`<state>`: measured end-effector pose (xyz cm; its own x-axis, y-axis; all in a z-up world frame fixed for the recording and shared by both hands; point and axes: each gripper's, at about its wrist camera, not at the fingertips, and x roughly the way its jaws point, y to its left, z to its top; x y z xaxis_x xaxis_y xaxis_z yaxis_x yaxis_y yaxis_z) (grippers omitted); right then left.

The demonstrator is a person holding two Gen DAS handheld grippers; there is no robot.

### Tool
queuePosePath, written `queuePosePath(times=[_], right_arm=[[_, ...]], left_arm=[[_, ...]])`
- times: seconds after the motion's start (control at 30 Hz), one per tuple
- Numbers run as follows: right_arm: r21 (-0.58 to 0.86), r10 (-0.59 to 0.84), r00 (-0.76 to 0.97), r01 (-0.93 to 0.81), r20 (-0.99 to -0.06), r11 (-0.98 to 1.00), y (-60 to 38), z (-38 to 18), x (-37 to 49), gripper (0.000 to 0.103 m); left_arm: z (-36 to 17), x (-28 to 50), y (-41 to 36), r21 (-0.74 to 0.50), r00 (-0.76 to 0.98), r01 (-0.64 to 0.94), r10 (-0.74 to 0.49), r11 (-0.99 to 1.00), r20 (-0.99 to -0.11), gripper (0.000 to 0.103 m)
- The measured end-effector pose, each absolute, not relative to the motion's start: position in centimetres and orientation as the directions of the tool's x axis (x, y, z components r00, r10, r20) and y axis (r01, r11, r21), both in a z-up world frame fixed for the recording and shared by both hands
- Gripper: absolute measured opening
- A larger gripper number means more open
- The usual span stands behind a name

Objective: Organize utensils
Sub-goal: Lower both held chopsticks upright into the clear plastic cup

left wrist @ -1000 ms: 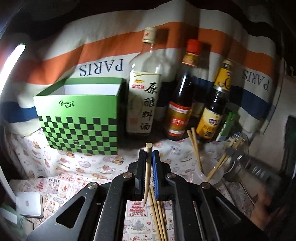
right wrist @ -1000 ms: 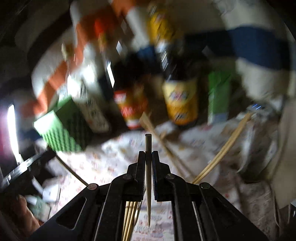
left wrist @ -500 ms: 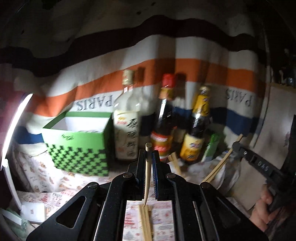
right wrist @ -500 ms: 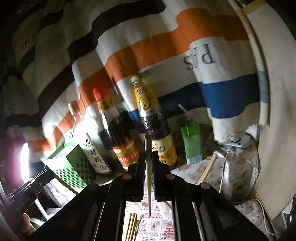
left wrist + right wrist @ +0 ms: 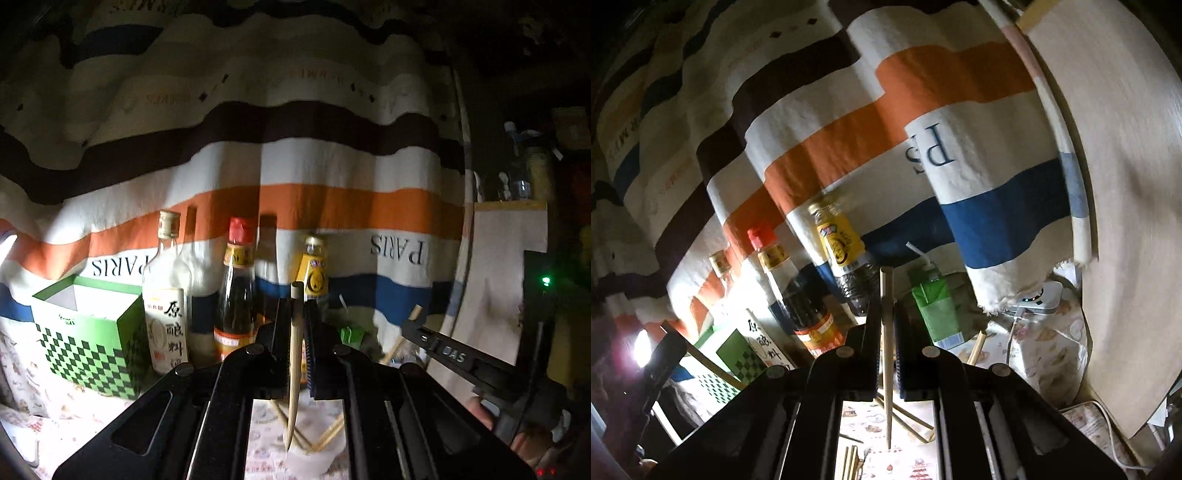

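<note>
My left gripper (image 5: 296,314) is shut on a wooden chopstick (image 5: 294,362) held upright, its thin tip down over a pale cup (image 5: 314,458) that holds several chopsticks (image 5: 328,437). My right gripper (image 5: 886,314) is shut on another chopstick (image 5: 887,354), also upright, above chopsticks (image 5: 908,417) leaning below it. The right gripper also shows at the right of the left wrist view (image 5: 439,343), with its chopstick end (image 5: 415,313) sticking up.
A green checked box (image 5: 88,332), open at the top, stands at the left. A clear bottle (image 5: 166,302), a red-capped sauce bottle (image 5: 236,295) and a yellow-labelled bottle (image 5: 314,273) line the striped cloth behind. A green carton (image 5: 934,310) and a white charger (image 5: 1038,299) sit at the right.
Both grippers have risen and tilted upward, each still holding its chopstick. The bottles and box sit lower in both views, and the cup with chopsticks now lies under the left gripper.
</note>
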<state>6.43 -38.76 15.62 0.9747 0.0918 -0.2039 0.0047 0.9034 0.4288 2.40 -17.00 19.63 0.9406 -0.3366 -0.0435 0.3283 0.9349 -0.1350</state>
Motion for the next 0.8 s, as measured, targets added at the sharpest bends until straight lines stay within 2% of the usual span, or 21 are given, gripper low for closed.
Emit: queuePosePath(times=[0.17, 0.43, 0.8], right_arm=[[0.458, 0.029, 0.991, 0.036, -0.133, 0.888, -40.3, 15.1, 6.3, 0.008], [0.489, 0.014, 0.982, 0.081, -0.188, 0.869, -41.7, 13.3, 8.9, 0.008], [0.487, 0.021, 0.960, 0.122, -0.278, 0.865, -42.1, 10.7, 12.2, 0.008]], left_arm=[[18.7, 4.0, -17.1, -0.253, 0.918, 0.382, -0.396, 0.889, -0.005, 0.006], [17.5, 6.3, -18.5, -0.261, 0.931, 0.356, -0.366, 0.897, 0.011, 0.006], [13.1, 9.4, -18.4, -0.317, 0.939, 0.303, -0.339, 0.899, -0.062, 0.006]])
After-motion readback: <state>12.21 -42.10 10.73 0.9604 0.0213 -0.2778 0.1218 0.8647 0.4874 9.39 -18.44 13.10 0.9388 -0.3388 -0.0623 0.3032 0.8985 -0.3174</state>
